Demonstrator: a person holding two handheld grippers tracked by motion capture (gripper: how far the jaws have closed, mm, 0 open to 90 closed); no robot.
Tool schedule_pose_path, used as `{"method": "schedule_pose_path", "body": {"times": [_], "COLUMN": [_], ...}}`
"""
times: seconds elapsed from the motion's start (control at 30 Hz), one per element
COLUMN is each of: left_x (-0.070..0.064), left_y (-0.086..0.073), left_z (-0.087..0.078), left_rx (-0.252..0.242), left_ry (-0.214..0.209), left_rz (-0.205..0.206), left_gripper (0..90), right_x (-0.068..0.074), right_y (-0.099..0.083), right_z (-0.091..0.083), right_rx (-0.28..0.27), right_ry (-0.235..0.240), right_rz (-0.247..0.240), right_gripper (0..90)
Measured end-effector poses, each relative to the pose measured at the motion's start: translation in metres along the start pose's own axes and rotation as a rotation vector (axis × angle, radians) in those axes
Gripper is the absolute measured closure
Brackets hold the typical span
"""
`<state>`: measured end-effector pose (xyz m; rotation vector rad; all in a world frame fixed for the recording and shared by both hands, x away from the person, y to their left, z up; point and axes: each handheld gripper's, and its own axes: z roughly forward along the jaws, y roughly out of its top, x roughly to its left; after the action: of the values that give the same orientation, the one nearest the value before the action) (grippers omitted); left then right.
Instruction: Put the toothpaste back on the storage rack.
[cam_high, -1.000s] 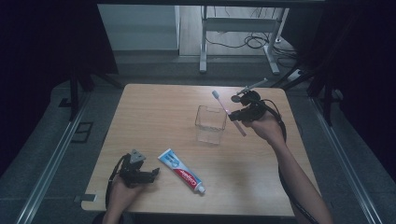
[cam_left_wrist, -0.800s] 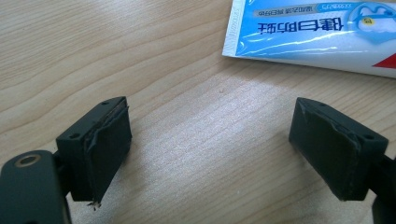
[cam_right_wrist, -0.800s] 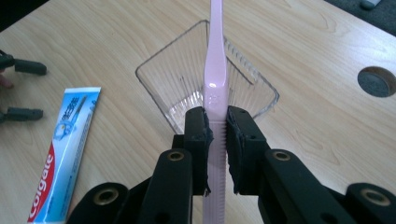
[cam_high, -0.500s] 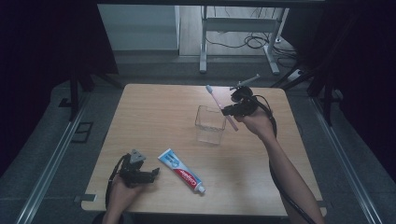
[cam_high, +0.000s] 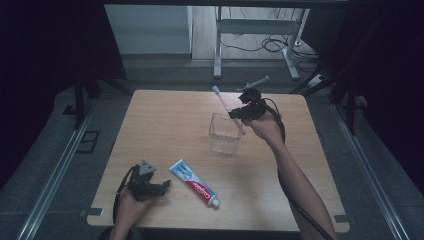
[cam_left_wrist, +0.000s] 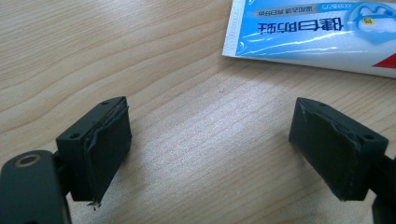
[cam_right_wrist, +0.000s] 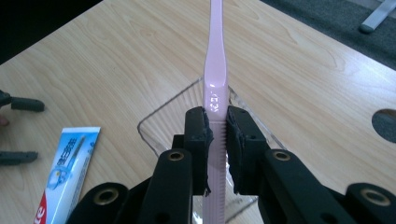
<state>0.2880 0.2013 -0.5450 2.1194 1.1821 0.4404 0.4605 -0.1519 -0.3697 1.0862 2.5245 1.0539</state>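
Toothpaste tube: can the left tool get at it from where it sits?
Probably yes. The left tool rests open on the table right beside the toothpaste tube, with bare wood between its jaws and the tube's flat end. Nothing lies between them.

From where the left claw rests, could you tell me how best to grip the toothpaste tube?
Take the toothpaste tube across its flat mid-body, from above. It lies flat on the table, and the open left claw sits just beside it.
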Motion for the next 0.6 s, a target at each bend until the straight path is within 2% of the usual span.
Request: {"method": "schedule_pose_path", "body": {"times": [0.33,0.6], "left_x": [0.0,0.0], "left_y": [0.0,0.0], "left_z": [0.0,0.0], "left_rx": [0.0,0.002], "left_ry": [0.002,-0.001], "left_rz": [0.001,0.0], "left_gripper": [12.9,12.9], "right_x": [0.006,0.004], "right_y": [0.01,0.003], "right_z": [0.018,0.032], "right_rx": [-0.02,-0.009], "right_ry": [0.002,-0.009], "right_rz": [-0.011,-0.003], "right_gripper": [78.3,78.2]}}
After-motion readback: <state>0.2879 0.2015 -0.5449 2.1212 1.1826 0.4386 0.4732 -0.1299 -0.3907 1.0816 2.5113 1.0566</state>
